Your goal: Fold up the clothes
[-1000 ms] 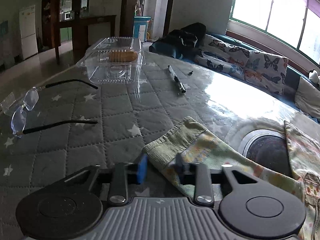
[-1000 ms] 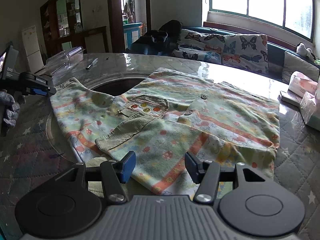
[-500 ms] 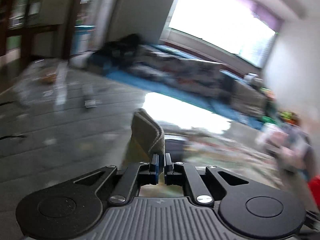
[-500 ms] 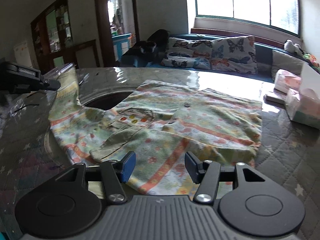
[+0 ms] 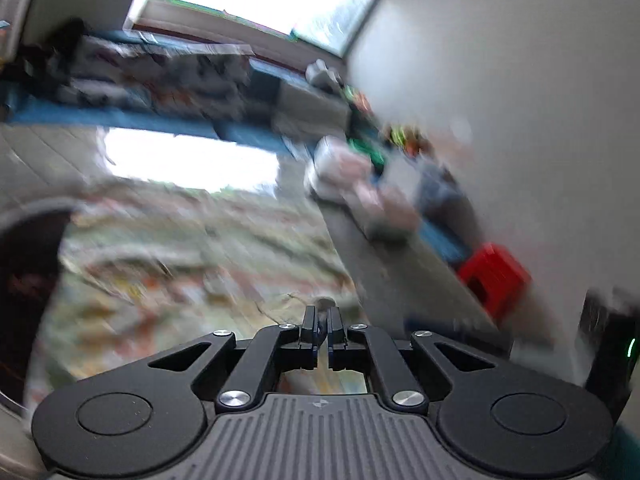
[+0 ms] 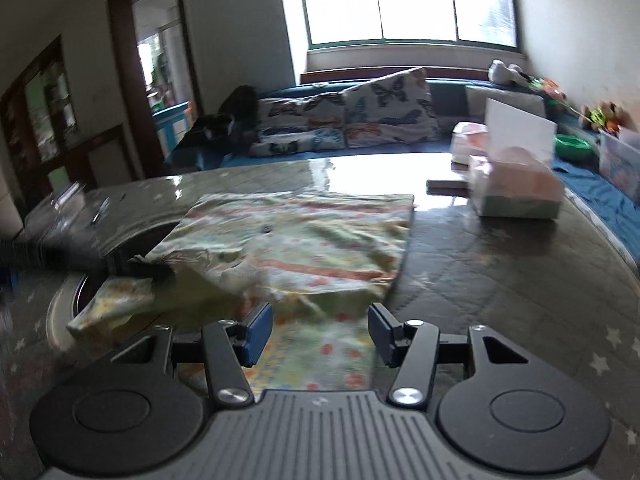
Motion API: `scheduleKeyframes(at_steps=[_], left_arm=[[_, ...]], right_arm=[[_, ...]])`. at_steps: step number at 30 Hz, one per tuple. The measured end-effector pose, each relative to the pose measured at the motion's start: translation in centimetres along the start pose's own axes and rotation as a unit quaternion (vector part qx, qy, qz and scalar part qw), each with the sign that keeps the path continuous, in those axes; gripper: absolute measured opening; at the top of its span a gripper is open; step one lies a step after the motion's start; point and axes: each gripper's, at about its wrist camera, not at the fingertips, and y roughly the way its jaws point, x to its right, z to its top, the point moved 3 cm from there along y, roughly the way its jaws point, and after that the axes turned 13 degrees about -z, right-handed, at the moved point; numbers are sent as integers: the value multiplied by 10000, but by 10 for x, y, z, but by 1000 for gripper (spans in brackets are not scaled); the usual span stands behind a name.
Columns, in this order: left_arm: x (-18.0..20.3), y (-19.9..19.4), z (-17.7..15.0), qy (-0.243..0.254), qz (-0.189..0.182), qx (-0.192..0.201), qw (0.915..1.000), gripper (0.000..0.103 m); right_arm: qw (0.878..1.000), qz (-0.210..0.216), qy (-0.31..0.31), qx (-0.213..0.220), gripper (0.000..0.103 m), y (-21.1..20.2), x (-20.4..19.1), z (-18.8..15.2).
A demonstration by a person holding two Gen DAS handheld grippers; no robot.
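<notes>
While the left gripper (image 5: 322, 322) pinches a bit of the garment (image 6: 304, 236) at 12 o'clock between clenched jaws, the right gripper (image 6: 320, 330) hangs released, cloth spread on the table (image 6: 500, 272) from between its jaws toward 11 o'clock.

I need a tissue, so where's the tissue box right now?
In the right wrist view, the tissue box sits on the table at the far right, beyond the patterned shirt, before the sofa.
</notes>
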Motion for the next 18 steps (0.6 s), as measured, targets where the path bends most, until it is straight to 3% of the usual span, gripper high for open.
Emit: scheduleKeyframes(at_steps=[3,5,7,8,13,18], left_arm=[[7,19,-16,79,-159,-411,9990,9],[5,18,-23,114,-169,-533,9984,16],[1,10,-25,182,-85,-515,9985,35],[-1,3,-25,222,-13,-466,9987,39],[-34,-33,-16,140,612,-117,9980,40],[-76,-64,-9,-219,1296,209,9911,40]], right_arm=[[9998,75,137,-77,51,2,4,2],[9995,226,165,-148,47,6,-1,2],[9989,394,132,-229,42,11,-10,1],[9985,474,107,-272,40,14,-15,1],[9960,718,-49,-533,35,36,-43,-5],[9944,757,-90,-728,28,51,-58,-11]])
